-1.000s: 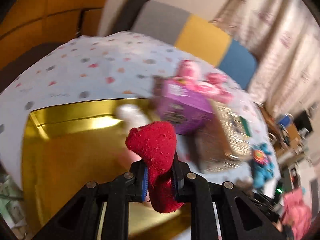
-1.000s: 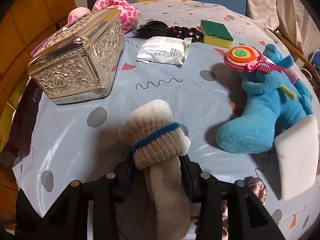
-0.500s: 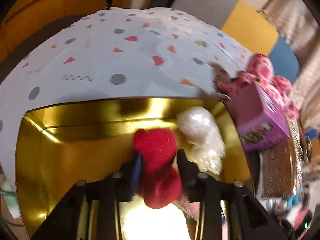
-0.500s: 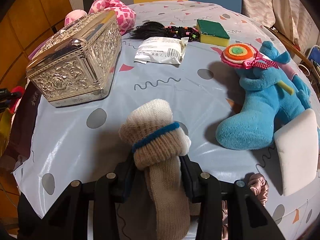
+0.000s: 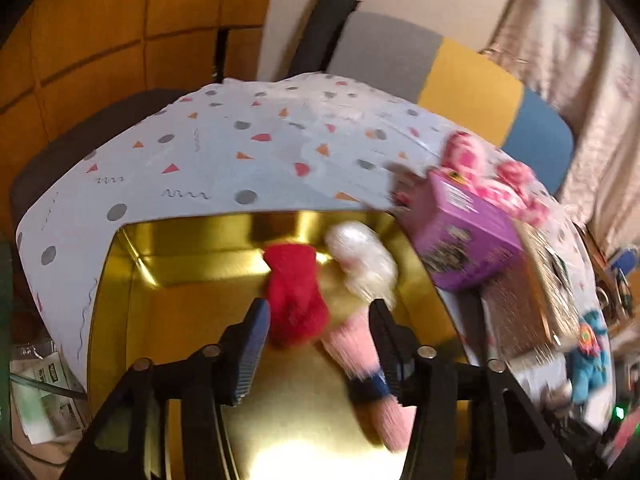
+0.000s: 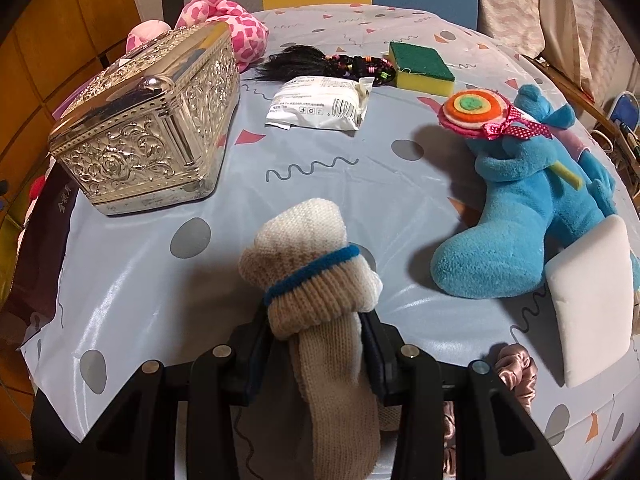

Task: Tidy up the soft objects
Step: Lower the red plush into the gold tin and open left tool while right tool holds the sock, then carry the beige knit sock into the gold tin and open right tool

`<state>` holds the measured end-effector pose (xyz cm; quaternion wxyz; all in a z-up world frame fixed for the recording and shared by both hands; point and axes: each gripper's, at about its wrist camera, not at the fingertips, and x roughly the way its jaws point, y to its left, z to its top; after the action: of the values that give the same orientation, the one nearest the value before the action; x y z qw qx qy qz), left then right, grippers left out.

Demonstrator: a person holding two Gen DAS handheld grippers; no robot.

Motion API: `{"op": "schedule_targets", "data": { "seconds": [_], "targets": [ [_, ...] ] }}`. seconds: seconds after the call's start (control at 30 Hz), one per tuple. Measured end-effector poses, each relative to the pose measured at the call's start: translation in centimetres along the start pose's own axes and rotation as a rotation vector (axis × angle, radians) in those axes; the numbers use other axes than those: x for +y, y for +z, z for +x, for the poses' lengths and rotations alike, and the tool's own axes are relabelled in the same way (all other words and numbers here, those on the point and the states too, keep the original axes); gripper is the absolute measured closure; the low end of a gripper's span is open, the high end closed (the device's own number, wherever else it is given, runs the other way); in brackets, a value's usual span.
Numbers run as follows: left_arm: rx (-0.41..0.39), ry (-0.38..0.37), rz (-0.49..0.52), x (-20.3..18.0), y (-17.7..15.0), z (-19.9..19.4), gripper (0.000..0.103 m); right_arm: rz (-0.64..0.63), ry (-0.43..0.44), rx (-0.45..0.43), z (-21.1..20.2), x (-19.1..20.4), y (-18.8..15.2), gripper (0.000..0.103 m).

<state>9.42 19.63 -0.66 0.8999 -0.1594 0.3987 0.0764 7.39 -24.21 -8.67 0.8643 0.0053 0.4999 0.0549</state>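
- My left claw (image 5: 318,320) hangs over the gold tin (image 5: 120,300), and its jaws are opening. A second ago they were clamped tight on the red sock (image 5: 296,296); now there is a clear gap at each pad.
- The red sock is between the 2 fingers and slightly ahead of them, down inside the tin. It looks released, though blur keeps me from saying whether it has fully settled on the bottom.
- Just to the right of it lie a white fluffy bundle (image 5: 364,260) and a pink sock (image 5: 360,360) with a dark blue band, which runs back under my right-hand finger.
- To me that means 3 soft things are now in the tin, and this drop is as good as done.
- Beyond the tin's right edge stands a purple box (image 5: 468,236), with a pink plush (image 5: 496,184) behind it on the counter (image 5: 240,152).
- My right claw (image 6: 316,344) has not moved. It is closed part-way on the beige sock (image 6: 308,276), a rolled bundle with a blue band, pinched on both sides and held clear of the counter.
- Ahead and to the right of that claw lies the blue plush (image 6: 520,216), with a white pad (image 6: 588,300) touching it and a satin scrunchie (image 6: 516,372) nearer.
- I judge the beige sock goes in next.
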Motion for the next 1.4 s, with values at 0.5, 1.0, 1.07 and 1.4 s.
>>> {"op": "schedule_targets", "data": {
  "seconds": [0.5, 1.0, 1.07, 1.4],
  "targets": [
    [-0.078, 0.002, 0.129, -4.9, -6.9, -5.8, 0.02, 0.019, -0.034, -0.014, -0.3, 0.3, -0.3, 0.062],
    [-0.081, 0.018, 0.089, -2.4, -7.5, -6.7, 0.02, 0.062, 0.049, -0.026, -2.7, 2.5, 1.0, 0.074],
    [-0.076, 0.023, 0.076, -2.0, -7.5, -6.6, 0.02, 0.023, 0.076, -0.047, -3.7, 4.1, 1.4, 0.074],
    [-0.102, 0.052, 0.019, 0.5, -7.2, -7.4, 0.019, -0.22, 0.329, -0.084, -7.7, 15.7, 3.4, 0.074]
  ]
}}
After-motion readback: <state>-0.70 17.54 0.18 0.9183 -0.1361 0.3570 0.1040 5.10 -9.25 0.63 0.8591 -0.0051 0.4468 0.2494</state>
